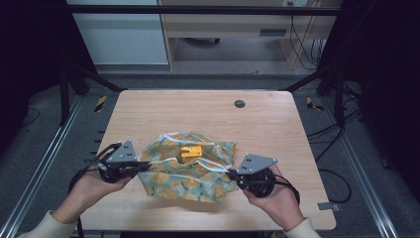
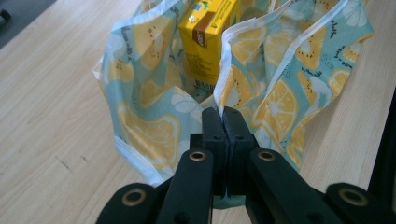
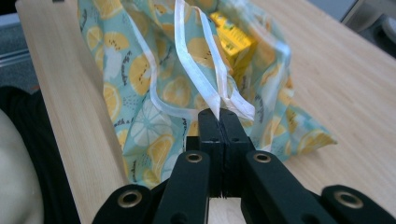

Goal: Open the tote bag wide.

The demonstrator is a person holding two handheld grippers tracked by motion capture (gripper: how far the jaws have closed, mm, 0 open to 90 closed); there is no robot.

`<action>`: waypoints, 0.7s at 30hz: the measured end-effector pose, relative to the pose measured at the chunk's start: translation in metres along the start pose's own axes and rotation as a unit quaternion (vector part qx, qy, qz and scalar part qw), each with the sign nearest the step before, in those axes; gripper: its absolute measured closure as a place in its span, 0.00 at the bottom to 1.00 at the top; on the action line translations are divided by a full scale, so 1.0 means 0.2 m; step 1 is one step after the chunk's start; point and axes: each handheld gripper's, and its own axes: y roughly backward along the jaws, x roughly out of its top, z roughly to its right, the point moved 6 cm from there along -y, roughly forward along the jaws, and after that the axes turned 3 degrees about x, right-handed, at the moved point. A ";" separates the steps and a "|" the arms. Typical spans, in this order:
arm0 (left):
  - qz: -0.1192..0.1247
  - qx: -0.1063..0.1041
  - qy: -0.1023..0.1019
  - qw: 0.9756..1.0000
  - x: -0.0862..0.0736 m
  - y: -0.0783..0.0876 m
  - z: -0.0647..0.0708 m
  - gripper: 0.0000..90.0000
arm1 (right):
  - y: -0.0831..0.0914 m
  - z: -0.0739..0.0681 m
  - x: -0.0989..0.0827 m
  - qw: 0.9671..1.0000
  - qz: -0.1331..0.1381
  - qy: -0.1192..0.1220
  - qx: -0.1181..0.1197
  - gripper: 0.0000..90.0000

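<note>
A teal cloth bag printed with lemon slices lies on the wooden table, its mouth held apart. A yellow drink carton sits inside it, also seen as the carton and the carton. My left gripper is shut on the bag's white-trimmed rim at the bag. My right gripper is shut on the white ribbon handle at the other side of the bag. Both pairs of jaws are pressed together on fabric.
A dark round grommet sits in the table's far right part. Black frame rails run along both sides. A desk and cables stand beyond the far edge. Bare wood lies behind the bag.
</note>
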 end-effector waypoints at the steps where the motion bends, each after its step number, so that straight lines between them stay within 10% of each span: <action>1: -0.004 -0.002 0.000 1.000 -0.01 -0.02 0.01 0.99 | -0.02 -0.01 -0.03 1.000 -0.008 -0.001 0.002 1.00; 15: -0.019 -0.012 0.008 1.000 -0.05 -0.11 0.04 0.99 | -0.16 -0.05 -0.22 0.998 -0.050 -0.025 0.022 0.98; 21: -0.027 -0.023 0.003 0.999 -0.06 -0.15 0.07 0.99 | -0.16 -0.02 -0.22 0.998 -0.049 -0.039 0.014 0.73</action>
